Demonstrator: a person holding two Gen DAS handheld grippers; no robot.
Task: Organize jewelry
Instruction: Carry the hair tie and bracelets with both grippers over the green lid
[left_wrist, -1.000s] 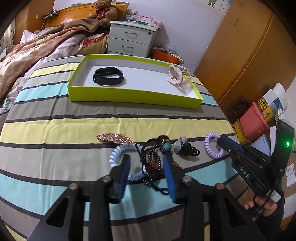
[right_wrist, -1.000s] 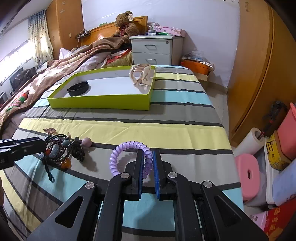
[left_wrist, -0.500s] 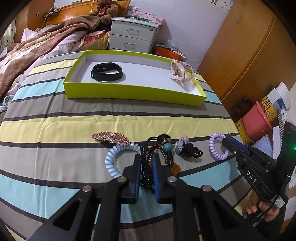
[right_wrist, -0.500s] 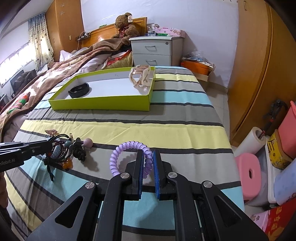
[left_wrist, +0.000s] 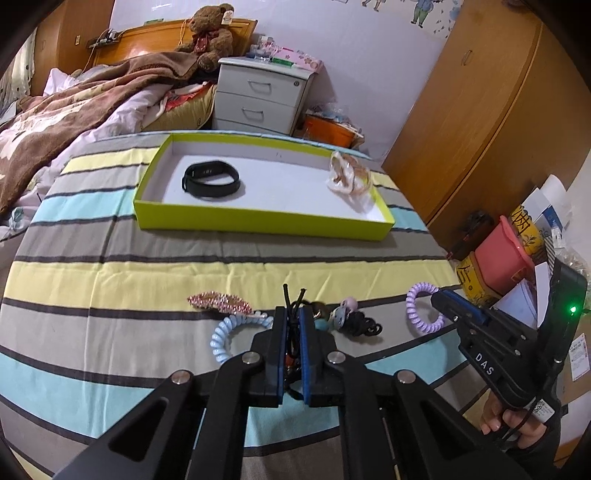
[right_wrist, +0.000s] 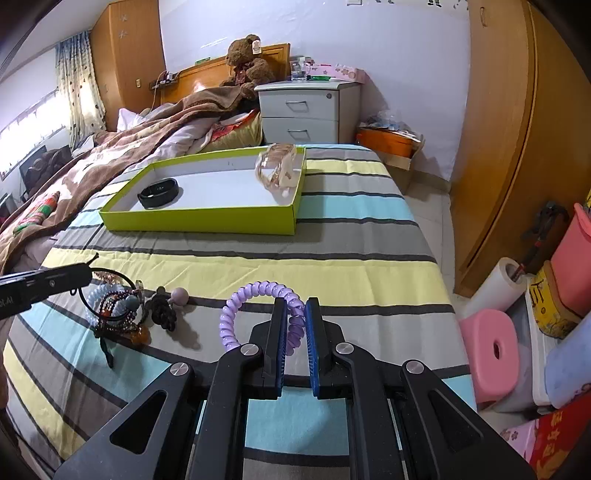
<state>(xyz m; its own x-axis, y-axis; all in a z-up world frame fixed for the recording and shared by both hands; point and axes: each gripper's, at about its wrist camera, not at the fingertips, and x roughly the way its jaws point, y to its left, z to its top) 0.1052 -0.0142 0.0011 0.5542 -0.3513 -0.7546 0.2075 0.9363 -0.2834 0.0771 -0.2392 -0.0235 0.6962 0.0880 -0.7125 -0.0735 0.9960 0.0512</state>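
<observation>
My left gripper (left_wrist: 292, 314) is shut on a dark beaded bracelet with black cords (left_wrist: 293, 334) and holds it just above the striped cloth; the bracelet also shows in the right wrist view (right_wrist: 118, 310). My right gripper (right_wrist: 295, 306) is shut on a purple coil hair tie (right_wrist: 258, 291), which also shows in the left wrist view (left_wrist: 419, 308). A light blue coil tie (left_wrist: 225, 332), a pink glitter clip (left_wrist: 218, 301) and a black hair tie with pink beads (left_wrist: 354, 319) lie beside the left gripper. A green tray (left_wrist: 258, 221) farther back holds a black band (left_wrist: 210, 179) and clear bangles (left_wrist: 347, 177).
The striped cloth (left_wrist: 110, 266) covers the table. A bed with a brown blanket (left_wrist: 55, 122) lies to the left, a white nightstand (left_wrist: 262, 99) behind the tray, a wooden wardrobe (left_wrist: 480, 110) to the right. Boxes and a pink stool (right_wrist: 491, 354) stand on the floor at the right.
My left gripper has closed on the beaded bracelet and lifted it a little. My right gripper has stayed shut on the purple coil tie.
</observation>
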